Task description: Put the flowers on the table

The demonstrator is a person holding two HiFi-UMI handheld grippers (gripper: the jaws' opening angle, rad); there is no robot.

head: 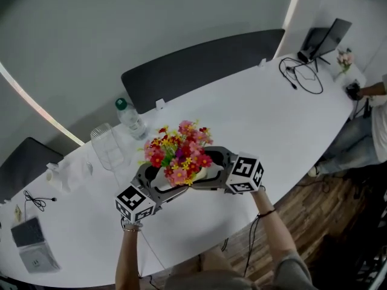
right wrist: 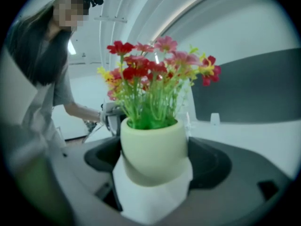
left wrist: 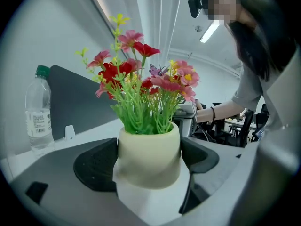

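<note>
**Head view.** You have the flowers (head: 178, 148), a bunch of red, pink and yellow blooms in a cream pot (head: 199, 175), just below the middle of the picture. They are over the near part of the white table (head: 272, 119). Your left gripper (head: 164, 183) comes at the pot from 7 o'clock and your right gripper (head: 210, 169) from 3 o'clock, so the pot sits between the two. A water bottle (head: 129, 118) stands at 10 o'clock from the flowers and a clear glass (head: 107, 147) at 9 o'clock. Both are near the flowers but apart from them.

**Left gripper view.** The pot fills the centre. The dark pads (left wrist: 96, 164) press on its sides at 9 and 3 o'clock, so this gripper is clamped on the pot. The pot leans a little. White table shows below it at 6 o'clock, but you cannot tell here whether the base touches the table.

**Right gripper view.** You see the same hold from the opposite side. The pads (right wrist: 209, 161) bear on both flanks of the pot, and the stems rise toward 12 o'clock. The picture is soft, and the base is no clearer here.

**Step in hand.** This looks like the set-down, with the pot carried by both grippers over its spot. The next move calls for you to level the pot and lower it until the base sits flat. Then spread each pair of jaws and draw each gripper back along its own line, low enough to clear the blooms. Keep away from the glass on the left.
</note>
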